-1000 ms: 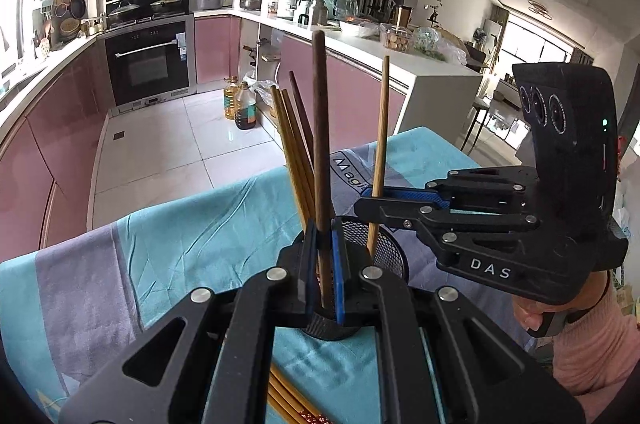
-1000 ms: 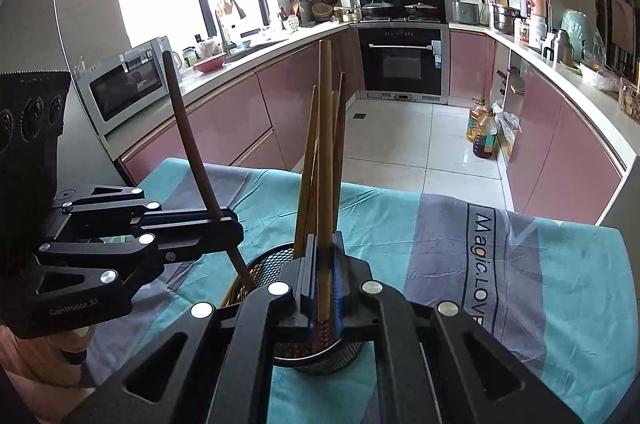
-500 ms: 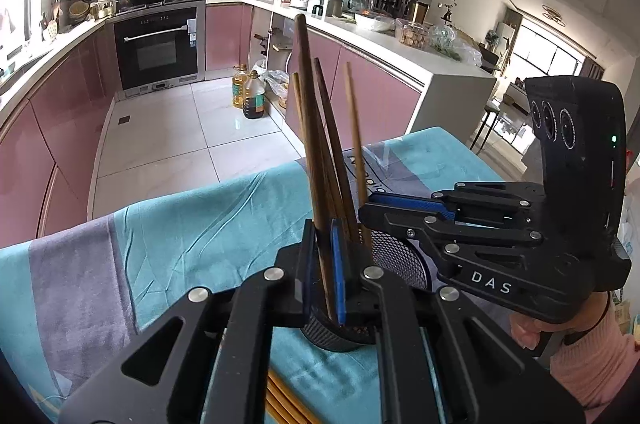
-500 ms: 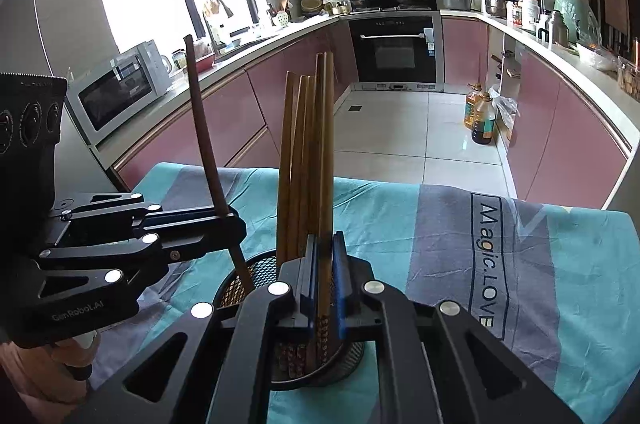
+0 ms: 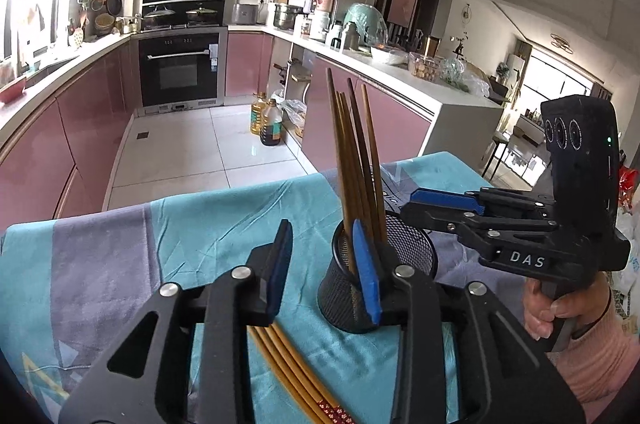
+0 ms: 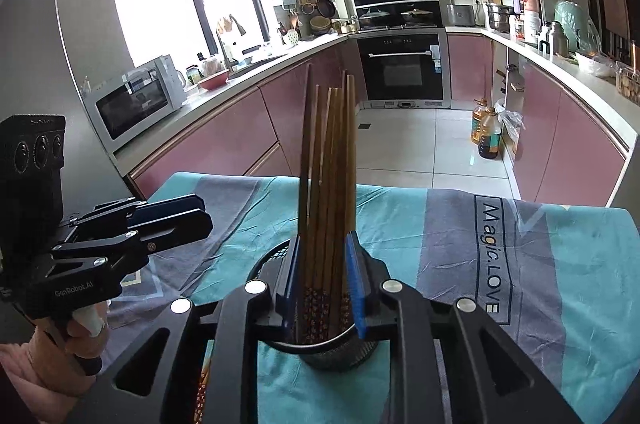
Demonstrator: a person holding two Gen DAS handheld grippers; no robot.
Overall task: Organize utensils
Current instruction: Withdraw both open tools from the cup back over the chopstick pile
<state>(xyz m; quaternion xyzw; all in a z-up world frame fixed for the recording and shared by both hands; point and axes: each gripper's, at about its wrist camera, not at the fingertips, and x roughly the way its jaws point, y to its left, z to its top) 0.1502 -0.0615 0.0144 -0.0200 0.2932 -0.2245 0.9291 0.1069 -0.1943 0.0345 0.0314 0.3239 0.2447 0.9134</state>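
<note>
pink kitchen cabinets and a black oven [image 5: 180,64] fill the background, and a teal and grey tablecloth [image 5: 120,244] covers the table in front.

from the left wrist camera, going left to right: the left gripper [image 5: 324,268] sits at 6 o'clock with its jaws opening and nothing between them but cloth; its right blue pad overlaps the holder in this view, though contact cannot be told. a loose bundle of chopsticks [image 5: 288,356] lies flat on the cloth beneath it, running toward 5 o'clock, probably waiting its turn. just right of centre stands the black mesh holder [image 5: 376,276], with the standing chopsticks [image 5: 356,160] upright inside, leaning slightly toward 11 o'clock. at 3 o'clock the right gripper [image 5: 436,204] reaches over the holder's rim, gripped by a hand [image 5: 560,308] in a pink sleeve.

from the right wrist camera, the same gripper's jaws are opening either side of the upright sticks, apparently letting them go into the holder. these are slim brown wood with dark patterned bands near the lower ends.
</note>
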